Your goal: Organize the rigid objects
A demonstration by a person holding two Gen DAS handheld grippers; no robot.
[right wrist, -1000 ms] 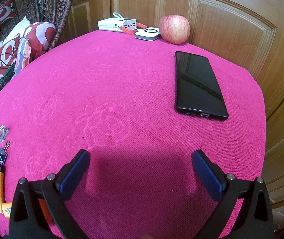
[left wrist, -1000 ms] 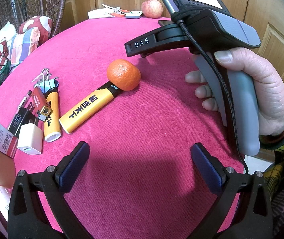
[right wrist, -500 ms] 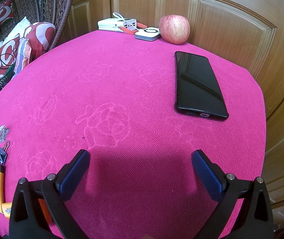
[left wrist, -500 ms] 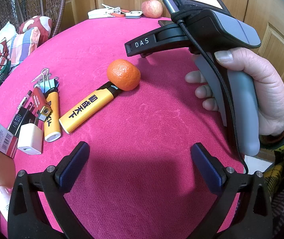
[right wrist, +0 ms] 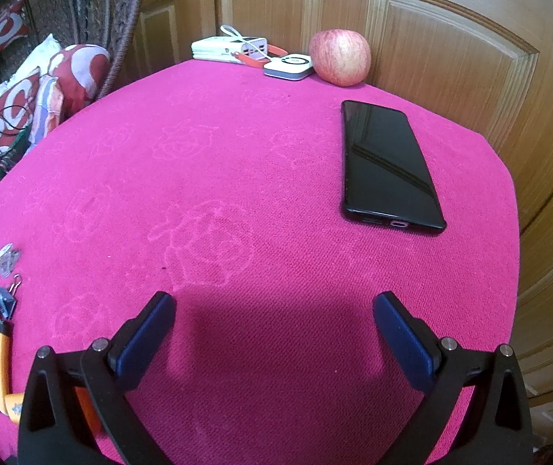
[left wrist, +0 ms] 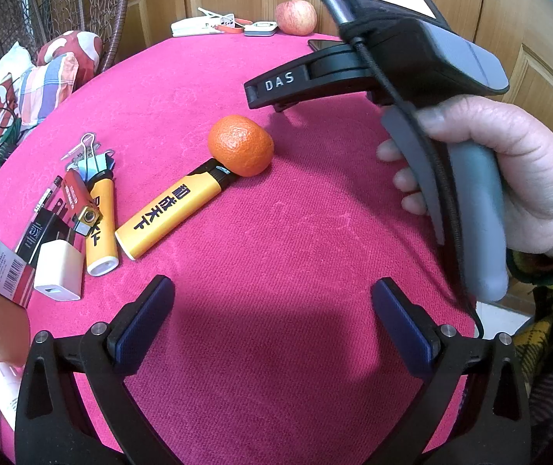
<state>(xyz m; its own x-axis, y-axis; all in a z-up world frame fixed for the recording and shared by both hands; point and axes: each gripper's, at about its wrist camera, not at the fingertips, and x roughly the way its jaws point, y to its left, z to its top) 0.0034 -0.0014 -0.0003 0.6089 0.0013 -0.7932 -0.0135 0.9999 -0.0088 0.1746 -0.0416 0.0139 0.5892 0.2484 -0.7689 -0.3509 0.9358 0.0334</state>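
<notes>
Left tool [left wrist: 272, 302] and right tool [right wrist: 274, 319]: fingers spread wide, nothing between. Fat yellow marker with black lettering [left wrist: 168, 215] flat on pink terry tabletop [left wrist: 296, 232], long axis diagonal, black end up-right touching round orange mandarin [left wrist: 241, 145]. Black smartphone [right wrist: 387, 166] flat, lengthwise away from right tool.

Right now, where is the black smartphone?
In the right wrist view, the black smartphone lies flat on the pink tablecloth, right of centre near the far edge, just in front of the red apple.
</notes>
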